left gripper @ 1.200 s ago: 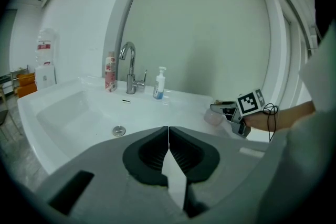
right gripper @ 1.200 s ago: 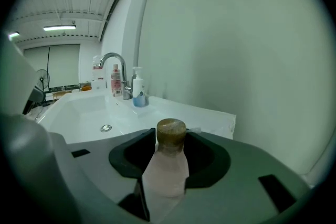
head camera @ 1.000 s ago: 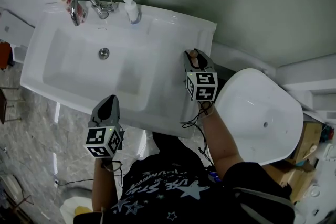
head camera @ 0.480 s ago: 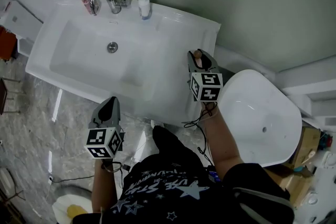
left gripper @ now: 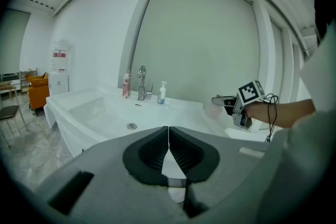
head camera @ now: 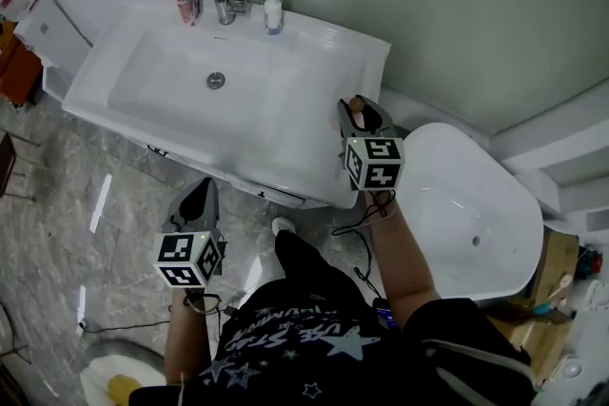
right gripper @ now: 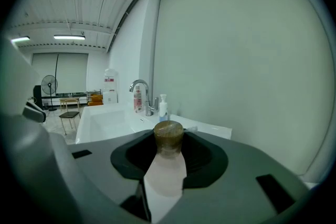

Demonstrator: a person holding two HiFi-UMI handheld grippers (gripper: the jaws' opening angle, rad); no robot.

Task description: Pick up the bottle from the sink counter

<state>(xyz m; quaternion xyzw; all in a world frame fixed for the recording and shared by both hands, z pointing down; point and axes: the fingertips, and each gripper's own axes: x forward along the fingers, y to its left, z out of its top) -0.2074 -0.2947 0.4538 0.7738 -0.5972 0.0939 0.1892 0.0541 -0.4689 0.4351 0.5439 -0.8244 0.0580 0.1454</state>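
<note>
Head view: only the brown cap (head camera: 354, 102) shows, the rest is hidden inside the right gripper (head camera: 362, 112). Bottle (right gripper: 167, 165) has a pale pinkish translucent body and sits at the sink counter's (head camera: 319, 62) right edge. Right jaws stand partly apart, clamped on it. Left gripper (left gripper: 168, 130) is pinched closed, empty.

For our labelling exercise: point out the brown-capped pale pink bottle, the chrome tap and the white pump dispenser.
Brown-capped pale pink bottle (right gripper: 166, 168): right gripper view, body below cap.
Chrome tap (head camera: 225, 5): head view, upright stem.
White pump dispenser (head camera: 274, 14): head view, body.
</note>
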